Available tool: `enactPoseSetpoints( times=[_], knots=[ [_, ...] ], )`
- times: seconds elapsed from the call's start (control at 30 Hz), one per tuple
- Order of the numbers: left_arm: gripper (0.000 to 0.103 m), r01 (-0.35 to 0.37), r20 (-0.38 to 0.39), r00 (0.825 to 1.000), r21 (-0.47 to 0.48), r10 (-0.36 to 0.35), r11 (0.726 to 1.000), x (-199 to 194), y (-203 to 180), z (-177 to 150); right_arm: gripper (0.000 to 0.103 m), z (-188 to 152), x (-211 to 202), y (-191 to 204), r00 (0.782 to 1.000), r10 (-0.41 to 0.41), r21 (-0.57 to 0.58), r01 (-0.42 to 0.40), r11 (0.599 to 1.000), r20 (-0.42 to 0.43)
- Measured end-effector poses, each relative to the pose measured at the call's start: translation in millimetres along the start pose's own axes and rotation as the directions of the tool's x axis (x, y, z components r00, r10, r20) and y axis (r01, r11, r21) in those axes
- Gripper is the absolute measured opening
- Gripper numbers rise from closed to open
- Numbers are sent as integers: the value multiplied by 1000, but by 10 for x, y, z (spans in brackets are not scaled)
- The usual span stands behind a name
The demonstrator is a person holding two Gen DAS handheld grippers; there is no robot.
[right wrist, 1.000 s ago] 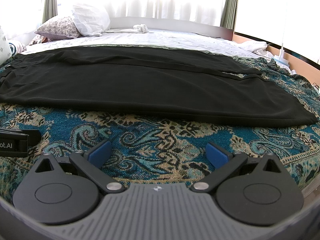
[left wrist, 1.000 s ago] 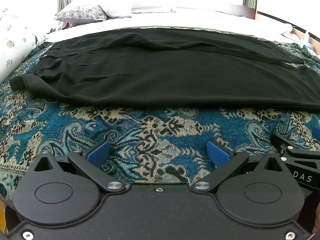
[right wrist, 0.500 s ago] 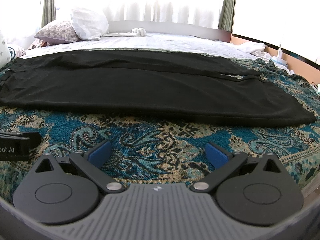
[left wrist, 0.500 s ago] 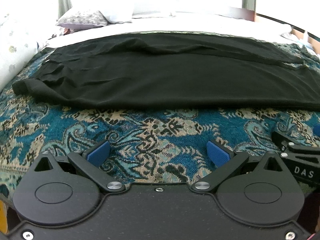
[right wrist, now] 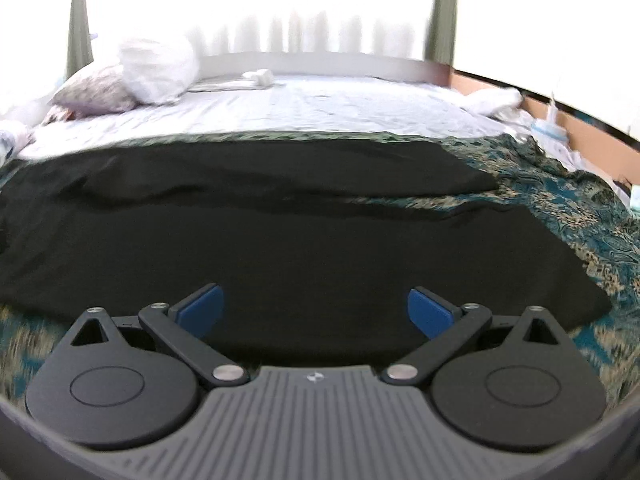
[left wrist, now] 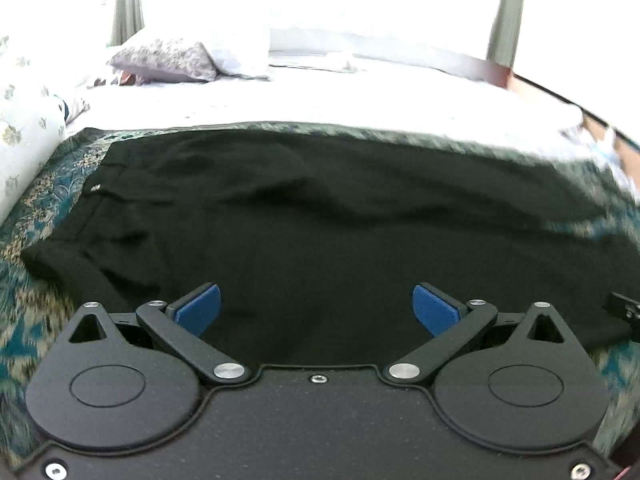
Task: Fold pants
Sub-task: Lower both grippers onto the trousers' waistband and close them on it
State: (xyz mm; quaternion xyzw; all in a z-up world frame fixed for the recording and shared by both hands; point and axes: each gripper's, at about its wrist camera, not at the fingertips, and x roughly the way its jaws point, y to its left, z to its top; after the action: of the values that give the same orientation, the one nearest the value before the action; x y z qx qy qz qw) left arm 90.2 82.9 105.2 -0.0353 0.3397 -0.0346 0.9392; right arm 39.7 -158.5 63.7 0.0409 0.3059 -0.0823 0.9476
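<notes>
**Pants flat on bed, long axis left–right, both grippers spread wide over near edge**

We see the black pants (left wrist: pixel 320 216) lying flat on the patterned teal throw (right wrist: pixel 580 184) that covers the near part of the bed. Long axis runs left–right across both views. Waistband end points left: a small metal button (left wrist: pixel 95 188) shows near the left edge in the left wrist view. Leg ends point right: in the right wrist view the far leg hem (right wrist: pixel 480 178) stops short of the near one, with a strip of throw visible between the two legs toward the right.

Our left gripper (left wrist: pixel 316 308) sits over the near edge of the pants toward the waistband end, blue pads (left wrist: pixel 198 310) wide apart, nothing between them; whether they touch the fabric we can't tell. Our right gripper (right wrist: pixel 314 308) is over the near leg toward the hem end, pads (right wrist: pixel 430 314) equally wide apart, holding nothing. A bit of the right gripper shows at the right edge of the left wrist view.

Further out: white sheet (right wrist: pixel 320 108) beyond the throw, floral pillow (left wrist: pixel 164 60) and white pillow (right wrist: pixel 158 66) far left, curtains (right wrist: pixel 320 8) behind, bright and washed out. Both views are slightly blurred at the edges.
</notes>
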Motion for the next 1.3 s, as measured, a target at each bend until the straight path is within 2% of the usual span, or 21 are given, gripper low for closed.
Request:
enactPoseSetpoints(
  times=[0.1, 0.27, 0.4, 0.47, 0.53, 0.7, 0.77, 0.83, 0.93, 1.03, 1.1, 1.2, 1.3],
  knots=[
    [103, 8, -27, 1000, -93, -11, 996, 248, 288, 420, 103, 350, 217, -224, 999, 39, 127, -37, 991, -15],
    [103, -104, -87, 992, -207, 88, 973, 774, 669, 1107, 103, 900, 741, -459, 997, 31, 295, -9, 956, -72],
    [103, -161, -104, 985, -304, 136, 939, 1248, 913, 1542, 103, 1257, 1248, -633, 990, 12, 473, 58, 879, -143],
    [103, -195, -126, 979, -361, 159, 912, 1554, 1054, 1719, 103, 1378, 1521, -698, 988, 0, 541, 83, 837, -152],
    [103, -234, -148, 971, -411, 188, 881, 1822, 1151, 1819, 103, 1488, 1809, -715, 985, -43, 567, 130, 813, -165],
    [103, -350, -175, 936, -517, 304, 781, 2482, 1336, 1956, 103, 1646, 2443, -640, 970, -161, 546, 237, 804, -185],
    [103, -380, -163, 922, -559, 351, 737, 2650, 1363, 1963, 103, 1678, 2693, -627, 960, -197, 563, 277, 778, -199],
    [103, -386, -161, 917, -583, 364, 715, 2846, 1400, 1994, 103, 1707, 2912, -645, 954, -221, 596, 298, 745, -202],
    [103, -410, -176, 906, -587, 385, 698, 3113, 1394, 2019, 103, 1764, 3198, -658, 948, -250, 620, 319, 717, -199],
    [103, -450, -204, 887, -589, 415, 672, 3364, 1397, 1990, 103, 1828, 3478, -649, 940, -272, 615, 341, 711, -206],
    [103, -489, -247, 866, -597, 435, 636, 3534, 1426, 1928, 103, 1865, 3631, -623, 923, -313, 592, 383, 709, -224],
    [103, -584, -240, 800, -521, 550, 622, 3653, 1313, 1935, 103, 1943, 3792, -559, 901, -373, 538, 432, 724, -222],
    [103, -646, -250, 753, -452, 608, 615, 3792, 1202, 1937, 103, 1986, 3944, -521, 872, -410, 473, 489, 733, -266]
  ],
)
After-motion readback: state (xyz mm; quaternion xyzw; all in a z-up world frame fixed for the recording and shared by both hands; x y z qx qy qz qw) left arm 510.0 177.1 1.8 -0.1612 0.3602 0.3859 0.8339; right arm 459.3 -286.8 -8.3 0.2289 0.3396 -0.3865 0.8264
